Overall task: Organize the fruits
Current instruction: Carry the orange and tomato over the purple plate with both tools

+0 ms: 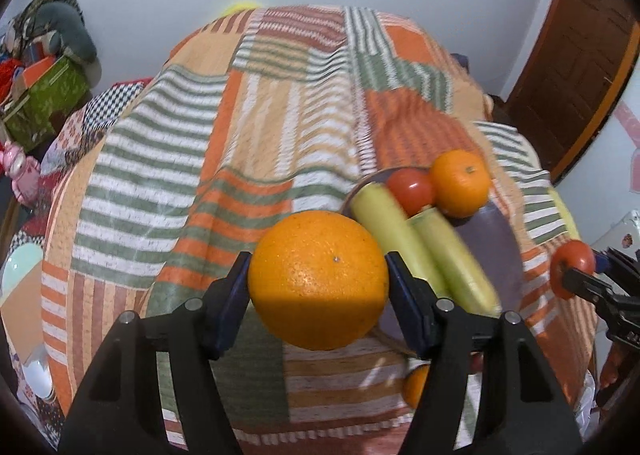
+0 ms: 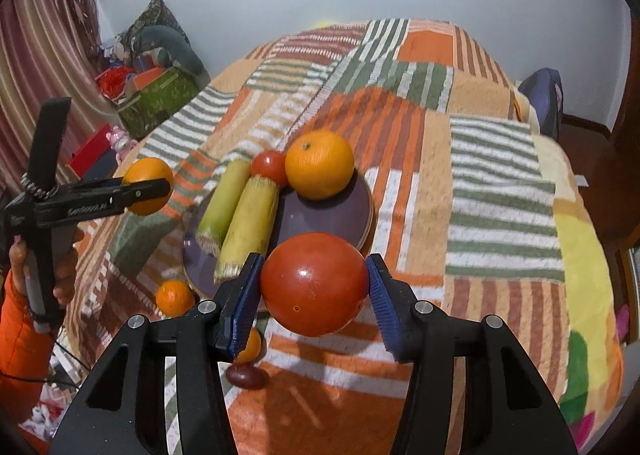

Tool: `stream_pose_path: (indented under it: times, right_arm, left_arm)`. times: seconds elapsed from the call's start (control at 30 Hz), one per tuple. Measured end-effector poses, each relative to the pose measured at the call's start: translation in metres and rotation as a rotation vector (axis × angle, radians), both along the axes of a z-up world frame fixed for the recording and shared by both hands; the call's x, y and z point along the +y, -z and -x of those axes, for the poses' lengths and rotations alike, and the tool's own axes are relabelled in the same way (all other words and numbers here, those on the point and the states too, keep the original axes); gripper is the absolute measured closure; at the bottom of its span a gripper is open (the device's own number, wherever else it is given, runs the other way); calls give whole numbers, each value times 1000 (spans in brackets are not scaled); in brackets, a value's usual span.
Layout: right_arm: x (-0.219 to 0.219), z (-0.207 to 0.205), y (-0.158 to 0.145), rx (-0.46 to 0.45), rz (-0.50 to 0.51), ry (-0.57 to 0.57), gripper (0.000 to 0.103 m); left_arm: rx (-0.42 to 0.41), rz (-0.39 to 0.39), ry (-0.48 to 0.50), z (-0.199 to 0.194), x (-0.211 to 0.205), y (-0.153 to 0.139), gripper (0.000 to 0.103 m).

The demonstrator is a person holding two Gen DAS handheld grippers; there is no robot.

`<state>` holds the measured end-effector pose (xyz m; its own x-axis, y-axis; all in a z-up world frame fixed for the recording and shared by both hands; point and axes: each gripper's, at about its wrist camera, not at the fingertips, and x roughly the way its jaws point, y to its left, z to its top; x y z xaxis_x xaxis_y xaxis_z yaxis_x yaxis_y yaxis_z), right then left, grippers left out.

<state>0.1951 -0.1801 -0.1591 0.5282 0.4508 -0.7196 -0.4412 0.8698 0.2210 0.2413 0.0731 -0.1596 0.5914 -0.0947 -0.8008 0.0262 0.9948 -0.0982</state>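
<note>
Orange clamped in left gripper, tomato in right gripper

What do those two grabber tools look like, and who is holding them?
Both grippers, left and right, are black plastic frames with silver bolts and ribbed blue finger pads. The left one bears small pale lettering, unreadable. A bare hand in an orange sleeve grips its handle.

- The left gripper is showing matte black plastic arms with triangular cut-outs, round silver screw heads, and dark blue ribbed pads lining its fingers.
- The right gripper is wearing the same black frame, silver screws and blue ridged pads.
- Seen from the right wrist view, the left tool is displaying faint embossed lettering, a coiled spring and a black lever.
- The left hand is showing bare skin beneath a bright orange sleeve.
</note>
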Motion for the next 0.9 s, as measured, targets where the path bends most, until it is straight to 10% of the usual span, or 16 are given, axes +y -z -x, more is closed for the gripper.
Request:
stream_pose_path:
  times: [0.9]
  right_arm:
    - [5,-47,3,-44,0,-21,55]
  left_arm:
    - [1,40,193,-31,-88,-3,38]
